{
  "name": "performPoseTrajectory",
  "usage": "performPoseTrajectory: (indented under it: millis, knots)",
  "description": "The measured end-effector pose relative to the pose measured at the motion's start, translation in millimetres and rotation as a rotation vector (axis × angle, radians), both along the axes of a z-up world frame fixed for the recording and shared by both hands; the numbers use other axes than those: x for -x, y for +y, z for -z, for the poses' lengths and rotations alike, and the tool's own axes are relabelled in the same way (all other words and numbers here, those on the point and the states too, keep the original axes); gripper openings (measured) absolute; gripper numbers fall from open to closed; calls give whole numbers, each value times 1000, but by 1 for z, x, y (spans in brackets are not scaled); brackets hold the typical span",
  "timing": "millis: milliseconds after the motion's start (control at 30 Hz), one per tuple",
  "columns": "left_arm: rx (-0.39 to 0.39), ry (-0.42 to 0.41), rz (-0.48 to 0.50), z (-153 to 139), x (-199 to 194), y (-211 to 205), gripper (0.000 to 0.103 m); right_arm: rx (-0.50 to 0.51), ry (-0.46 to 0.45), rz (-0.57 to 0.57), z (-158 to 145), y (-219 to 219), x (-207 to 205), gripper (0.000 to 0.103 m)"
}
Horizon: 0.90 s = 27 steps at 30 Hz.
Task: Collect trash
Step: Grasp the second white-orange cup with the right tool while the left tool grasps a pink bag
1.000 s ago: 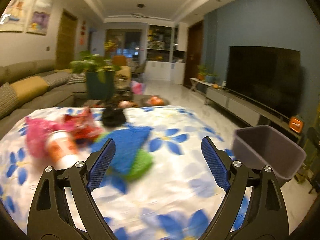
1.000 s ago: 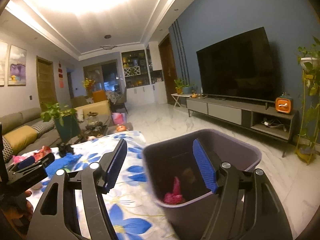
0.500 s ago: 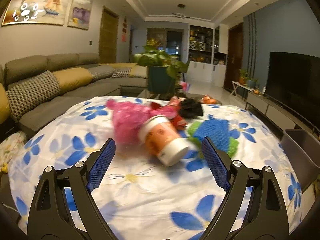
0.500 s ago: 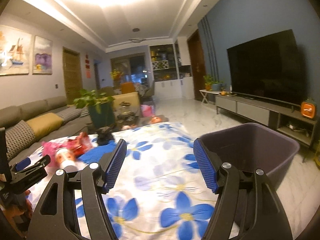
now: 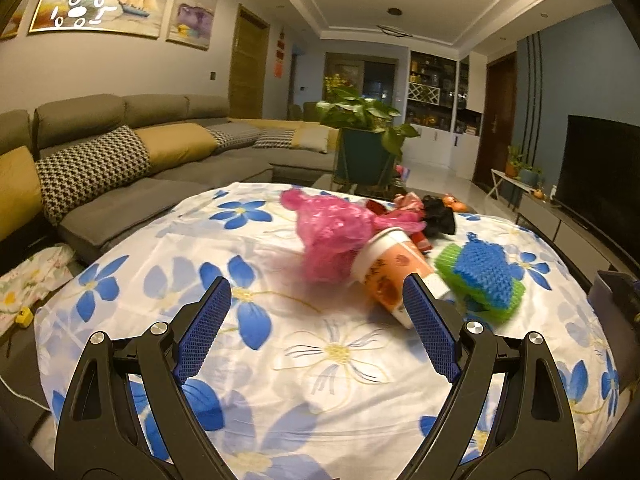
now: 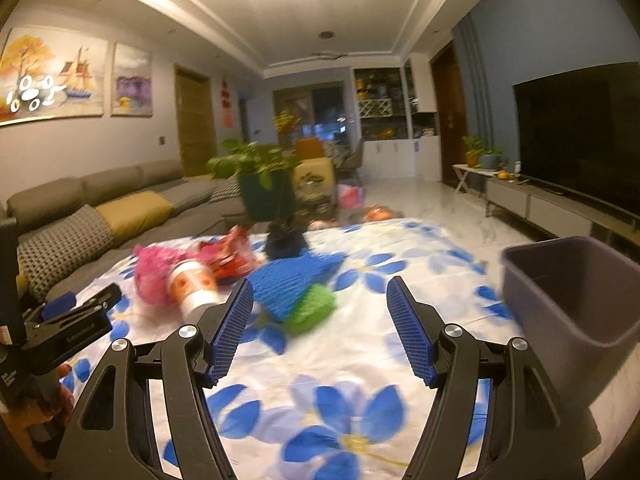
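Left claw (image 5: 316, 320): I see it spread wide, holding nothing, above the floral worktop (image 5: 320, 360).
Pink bag (image 5: 328, 236): mid-worktop, touching the cup.
Paper cup (image 5: 394, 274): on its side, beside my right pad.
Blue-green mesh (image 5: 486, 276): right of cup.
Right claw (image 6: 320, 324): wide, empty.
Bin (image 6: 576, 300): at worktop's right edge.
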<state>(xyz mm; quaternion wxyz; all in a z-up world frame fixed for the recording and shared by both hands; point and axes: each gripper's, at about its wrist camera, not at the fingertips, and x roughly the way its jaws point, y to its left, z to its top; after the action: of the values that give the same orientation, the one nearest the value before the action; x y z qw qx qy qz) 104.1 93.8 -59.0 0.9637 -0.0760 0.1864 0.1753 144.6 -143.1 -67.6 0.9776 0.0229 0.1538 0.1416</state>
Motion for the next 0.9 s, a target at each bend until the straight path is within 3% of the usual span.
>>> performPoseTrajectory:
  millis: [300, 433, 900]
  knots:
    - [12, 12, -98, 6, 5, 38, 86, 19, 95, -163, 18, 59, -40, 68]
    - [32, 13, -133, 8, 5, 57, 86, 36, 110, -224, 18, 87, -54, 77]
    - [50, 12, -167, 9, 0, 90, 86, 167, 201, -290, 30, 152, -104, 77]
